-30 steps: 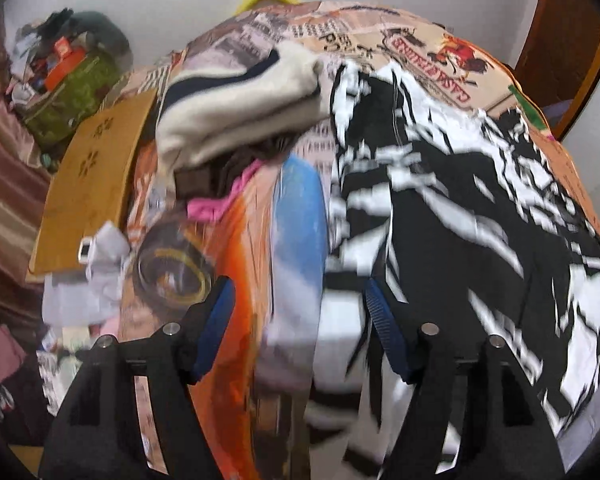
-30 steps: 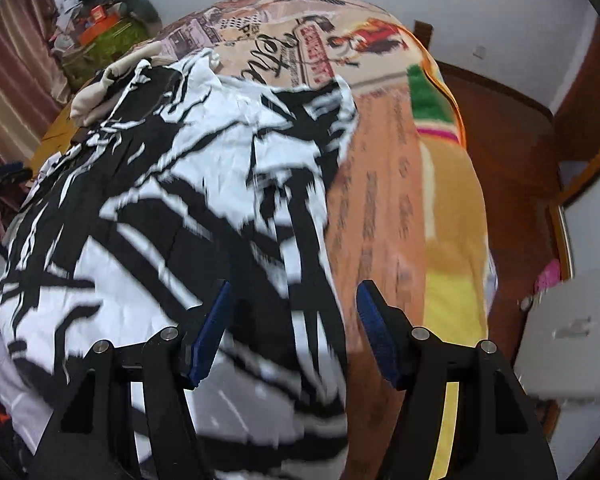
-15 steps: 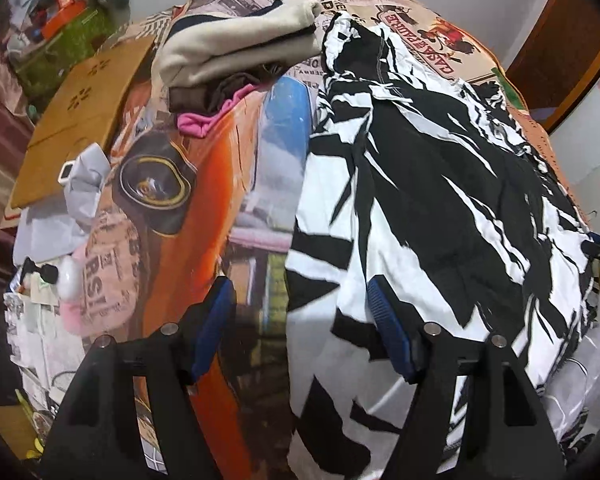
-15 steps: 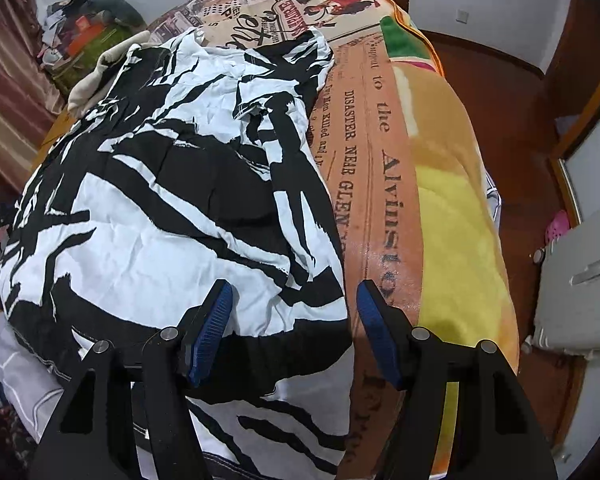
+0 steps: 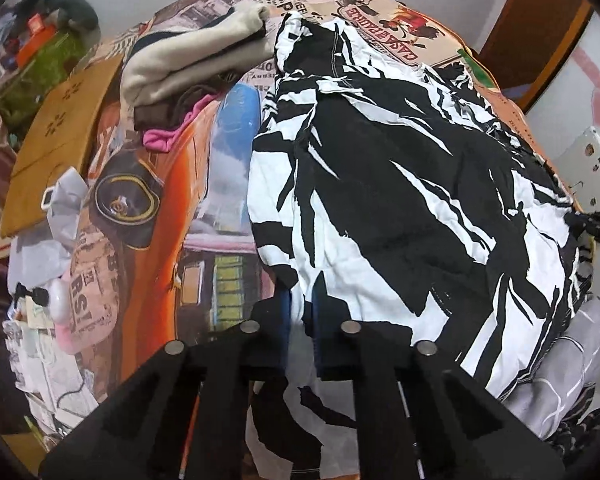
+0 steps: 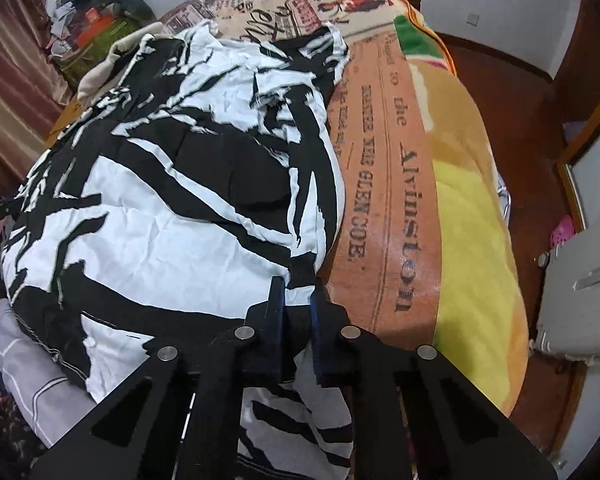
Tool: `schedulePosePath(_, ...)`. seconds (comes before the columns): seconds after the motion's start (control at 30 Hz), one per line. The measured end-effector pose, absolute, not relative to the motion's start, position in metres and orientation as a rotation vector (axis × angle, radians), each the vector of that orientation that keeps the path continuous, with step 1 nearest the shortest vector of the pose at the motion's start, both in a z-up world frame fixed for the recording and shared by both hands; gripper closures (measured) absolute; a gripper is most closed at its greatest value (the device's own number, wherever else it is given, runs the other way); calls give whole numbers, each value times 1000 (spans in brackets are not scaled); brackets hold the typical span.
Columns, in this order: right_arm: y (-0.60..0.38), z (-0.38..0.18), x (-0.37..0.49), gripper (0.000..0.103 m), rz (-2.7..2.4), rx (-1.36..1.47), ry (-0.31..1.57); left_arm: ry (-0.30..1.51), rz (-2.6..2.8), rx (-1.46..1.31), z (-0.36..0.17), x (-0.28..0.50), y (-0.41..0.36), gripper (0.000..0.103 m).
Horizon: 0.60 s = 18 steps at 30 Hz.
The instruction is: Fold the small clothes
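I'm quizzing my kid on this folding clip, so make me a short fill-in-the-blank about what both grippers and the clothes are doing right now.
1. Both grippers are shut on the near edge of the black and ____ garment.
2. The left gripper pinches the garment's ____ near corner.
3. The right gripper holds the corner beside the blanket's ____ patch.
4. The folded cream sweater lies on a ____ item.

Missing words: white; left; yellow; pink

a home bedroom: bed under a printed blanket (image 6: 452, 208), piled clothes (image 5: 196, 68), wooden door (image 5: 540, 40)
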State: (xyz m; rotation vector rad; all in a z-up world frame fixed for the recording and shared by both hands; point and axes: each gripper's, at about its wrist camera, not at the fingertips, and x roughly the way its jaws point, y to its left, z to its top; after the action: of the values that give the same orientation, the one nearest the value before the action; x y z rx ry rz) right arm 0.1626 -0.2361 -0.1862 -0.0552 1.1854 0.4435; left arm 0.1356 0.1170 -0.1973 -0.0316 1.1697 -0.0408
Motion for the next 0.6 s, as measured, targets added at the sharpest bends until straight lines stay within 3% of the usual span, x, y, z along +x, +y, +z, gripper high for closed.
schedulePosePath(0.6,-212,-115,202,95,536,-14,975,984,-43,8,-127,186,106,98)
